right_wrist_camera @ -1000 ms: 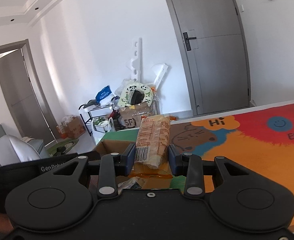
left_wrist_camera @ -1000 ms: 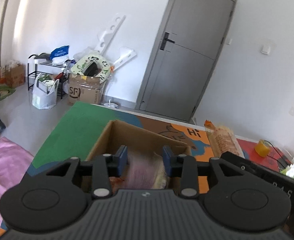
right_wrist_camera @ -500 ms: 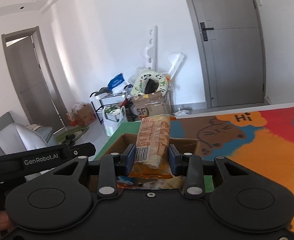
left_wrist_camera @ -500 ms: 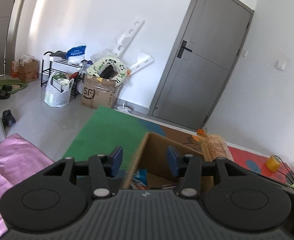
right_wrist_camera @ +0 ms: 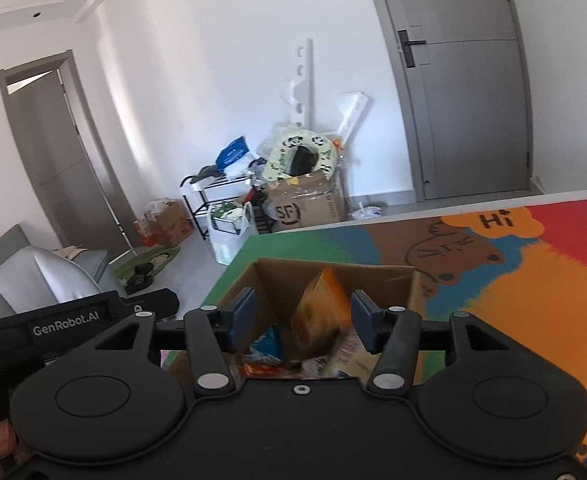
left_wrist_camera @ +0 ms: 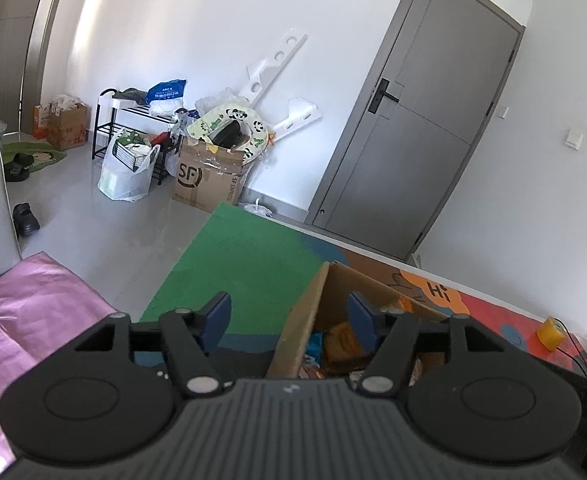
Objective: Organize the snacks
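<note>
An open cardboard box (right_wrist_camera: 373,276) stands on the colourful mat and holds several snack packs. My right gripper (right_wrist_camera: 299,322) is open above the box. The orange biscuit pack (right_wrist_camera: 321,312) is blurred between the open fingers, dropping into the box. In the left wrist view the box (left_wrist_camera: 293,328) sits under my left gripper (left_wrist_camera: 287,316), which is open and empty over the box's left wall. Snack packs (left_wrist_camera: 341,340) show inside.
The mat (right_wrist_camera: 533,280) covers the table, green at the left (left_wrist_camera: 245,256). A yellow tape roll (left_wrist_camera: 550,328) lies at the far right. A pink cloth (left_wrist_camera: 25,312) lies left. A grey door, an SF carton (left_wrist_camera: 205,180) and clutter stand by the far wall.
My right gripper opened and let go of the orange biscuit pack, which falls into the box. My left gripper released its snack earlier, opened wider and shifted left.
</note>
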Tool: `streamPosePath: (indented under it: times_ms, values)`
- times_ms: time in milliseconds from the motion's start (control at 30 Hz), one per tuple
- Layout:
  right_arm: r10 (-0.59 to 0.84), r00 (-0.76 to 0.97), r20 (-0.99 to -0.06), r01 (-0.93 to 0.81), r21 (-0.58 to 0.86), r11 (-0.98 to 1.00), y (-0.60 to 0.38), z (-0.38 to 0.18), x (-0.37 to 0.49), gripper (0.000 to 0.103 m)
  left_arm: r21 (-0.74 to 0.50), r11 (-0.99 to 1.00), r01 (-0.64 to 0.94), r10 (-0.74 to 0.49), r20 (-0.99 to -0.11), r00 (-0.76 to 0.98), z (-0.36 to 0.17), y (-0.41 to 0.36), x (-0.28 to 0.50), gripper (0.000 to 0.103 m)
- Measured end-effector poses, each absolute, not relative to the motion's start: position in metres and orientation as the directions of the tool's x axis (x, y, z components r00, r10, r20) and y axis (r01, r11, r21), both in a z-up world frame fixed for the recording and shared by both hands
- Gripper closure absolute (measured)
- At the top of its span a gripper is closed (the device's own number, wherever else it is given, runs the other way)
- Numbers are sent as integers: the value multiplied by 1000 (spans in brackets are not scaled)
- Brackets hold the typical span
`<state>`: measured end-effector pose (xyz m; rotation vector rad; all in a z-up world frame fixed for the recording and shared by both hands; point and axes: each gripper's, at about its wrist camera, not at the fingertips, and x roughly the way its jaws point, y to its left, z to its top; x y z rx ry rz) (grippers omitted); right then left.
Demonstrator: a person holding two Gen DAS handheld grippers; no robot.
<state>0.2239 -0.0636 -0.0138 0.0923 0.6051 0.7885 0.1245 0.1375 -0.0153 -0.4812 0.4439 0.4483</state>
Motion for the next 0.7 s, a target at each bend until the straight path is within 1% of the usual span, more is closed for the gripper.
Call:
streamPosePath:
  times_ms: [67,133,233,400,433,567,700]
  values:
    - [681,556,-477,-627,296,720,-71,-13,223,44,-344,799,-494,292,-497,817,-14,134,123,35]
    - [669,570,-477,-612,297,733,-80,-11,221,41,-344,804,-486,286,-494,821,-12,130,121,29]
    - [655,589,-473,-592,299,749,-93,-10,222,38,-339,812,-475,278,-491,826,-11,121,120,27]
    - [636,620,-460,-565,301,768,-119,-8,217,30,-315,833,-455,255,-511,821,-11,104,122,24]
    - [631,625,-461,-559,301,773,-124,-8,216,30,-310,839,-447,249,-512,822,-12,101,122,22]
    - [611,637,-470,-535,302,790,-144,-12,213,27,-305,845,-439,238,-521,820,-14,93,121,19]
    - [597,652,-468,-515,304,801,-161,-12,209,19,-296,855,-425,224,-529,818,-14,82,120,17]
